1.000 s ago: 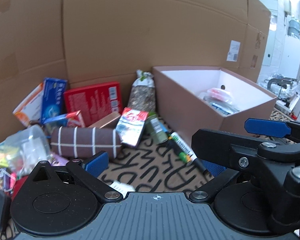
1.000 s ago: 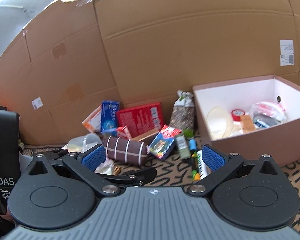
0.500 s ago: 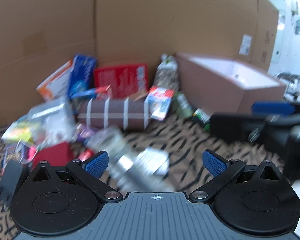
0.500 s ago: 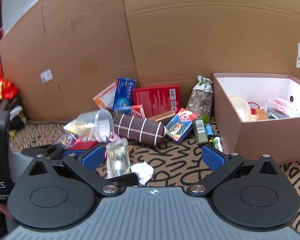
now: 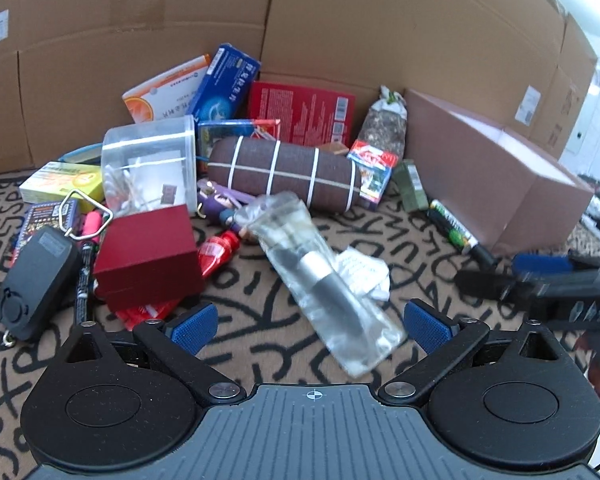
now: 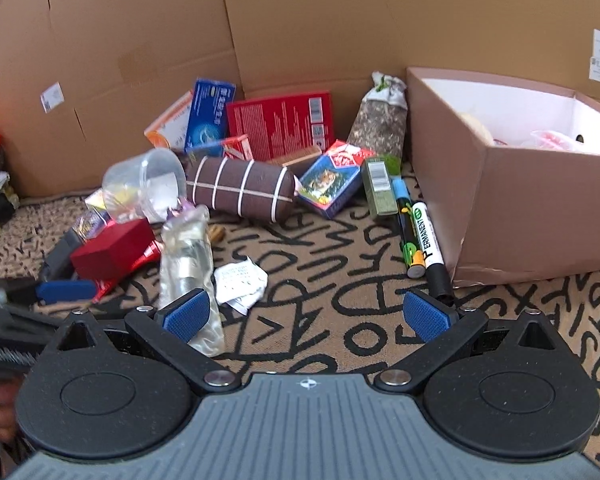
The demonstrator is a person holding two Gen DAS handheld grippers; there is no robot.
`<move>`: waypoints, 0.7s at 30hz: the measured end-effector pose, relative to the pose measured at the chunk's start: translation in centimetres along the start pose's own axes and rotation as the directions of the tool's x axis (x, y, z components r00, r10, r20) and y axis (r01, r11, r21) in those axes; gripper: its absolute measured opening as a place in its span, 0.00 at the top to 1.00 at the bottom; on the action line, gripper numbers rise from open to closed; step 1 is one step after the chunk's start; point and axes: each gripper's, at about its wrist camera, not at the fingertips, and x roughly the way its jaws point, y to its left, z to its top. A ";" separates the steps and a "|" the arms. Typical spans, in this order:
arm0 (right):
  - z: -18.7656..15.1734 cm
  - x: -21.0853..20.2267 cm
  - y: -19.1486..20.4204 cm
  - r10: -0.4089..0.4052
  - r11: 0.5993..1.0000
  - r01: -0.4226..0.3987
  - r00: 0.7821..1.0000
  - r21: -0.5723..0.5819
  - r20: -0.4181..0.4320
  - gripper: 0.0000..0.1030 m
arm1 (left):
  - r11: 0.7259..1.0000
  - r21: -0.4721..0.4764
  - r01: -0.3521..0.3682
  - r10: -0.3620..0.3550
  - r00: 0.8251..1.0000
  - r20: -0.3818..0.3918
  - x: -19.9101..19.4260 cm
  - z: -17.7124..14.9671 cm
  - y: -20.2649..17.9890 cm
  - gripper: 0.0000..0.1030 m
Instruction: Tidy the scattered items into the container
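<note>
Scattered items lie on a patterned mat. A clear plastic bag with a silver-black cylinder [image 5: 324, 276] lies just ahead of my open left gripper [image 5: 312, 326], partly between its fingers. The same bag [image 6: 188, 256] shows beside the left finger of my open right gripper [image 6: 306, 314]. Behind it sit a brown striped roll [image 5: 280, 172], a red box [image 5: 148, 256], a clear tub [image 5: 148, 164] and two markers [image 6: 420, 236]. The brown cardboard container [image 6: 512, 184] stands at the right, holding a few things. Both grippers are empty.
Cardboard walls [image 6: 300, 32] close the back. Boxes and packets [image 6: 280, 124] lean against them, and a crumpled receipt [image 6: 240, 284] lies mid-mat. A black key fob [image 5: 36, 280] rests at the left. The right gripper [image 5: 548, 280] appears blurred at the left wrist view's right edge.
Both grippers swung left and lowered toward the mat. The bagged cylinder came into view and now lies right in front of my left gripper. The container shifted to the right in both views.
</note>
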 end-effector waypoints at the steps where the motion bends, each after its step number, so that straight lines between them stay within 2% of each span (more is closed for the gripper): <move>1: -0.1 0.4 0.0 -0.003 1.000 0.003 1.000 -0.008 -0.008 0.01 | 1.000 -0.006 0.009 -0.009 1.000 0.000 0.2 0.2 0.1 0.01; 7: 0.0 2.1 -1.0 -0.012 1.000 0.012 0.999 0.022 -0.043 0.01 | 0.999 -0.031 0.034 -0.035 0.998 -0.045 2.4 1.2 0.2 0.12; 14: 0.1 3.3 -1.3 0.025 1.000 -0.026 1.000 -0.008 -0.014 0.02 | 0.998 -0.034 0.053 -0.055 0.995 -0.088 4.5 1.5 0.3 0.25; 16: 0.1 3.9 -1.0 0.027 0.999 -0.027 1.000 -0.037 -0.010 0.04 | 0.998 -0.046 0.048 -0.052 0.994 -0.095 4.9 1.6 0.5 0.26; 21: 0.1 5.7 -0.7 0.067 0.995 -0.069 0.997 -0.067 -0.041 0.20 | 0.995 -0.072 0.062 -0.070 0.992 -0.109 5.7 1.9 1.2 0.29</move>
